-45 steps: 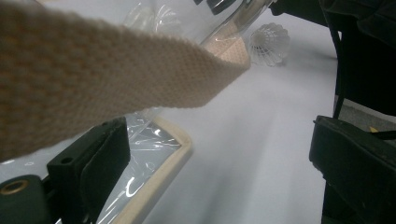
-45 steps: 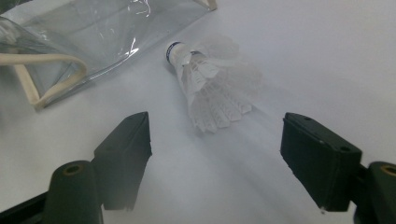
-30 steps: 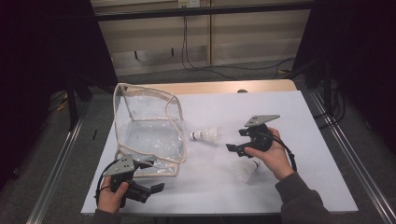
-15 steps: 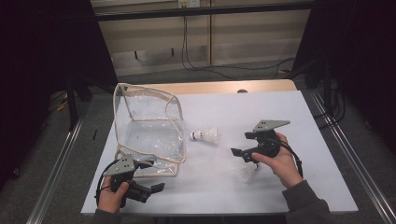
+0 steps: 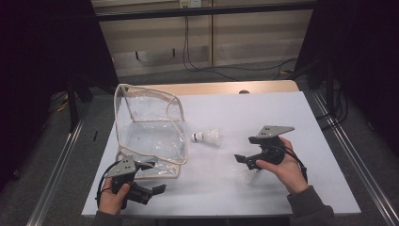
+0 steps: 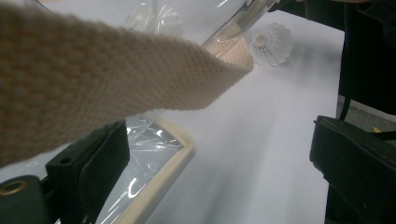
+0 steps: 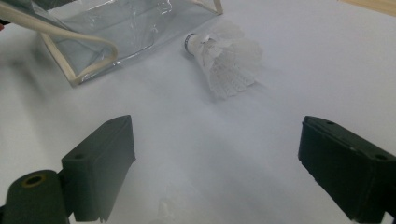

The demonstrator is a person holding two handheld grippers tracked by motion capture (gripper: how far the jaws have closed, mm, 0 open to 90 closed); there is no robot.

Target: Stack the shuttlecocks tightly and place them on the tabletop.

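Item 1: shuttlecock (image 5: 208,137), white, lay on its side on the table (image 5: 282,113), just beside the clear bag (image 5: 149,129), ahead of the right gripper (image 5: 242,159) and apart from it. Right jaws had just been opening; released, nothing between them. Item 2: second shuttlecock (image 5: 245,176), under the right gripper, blurred. Left gripper (image 5: 157,189) released at the bag's near edge; a woven strap (image 6: 93,79) hid much of the bag.

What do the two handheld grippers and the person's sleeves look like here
Both the left gripper and the right gripper are black, each with two blocky, square-ended jaws and a grey three-cornered plate on top. A black cable trails from each. A brass-coloured eyelet sits beside one jaw in both gripper views. The right forearm wears a dark grey sleeve with a ribbed cuff.
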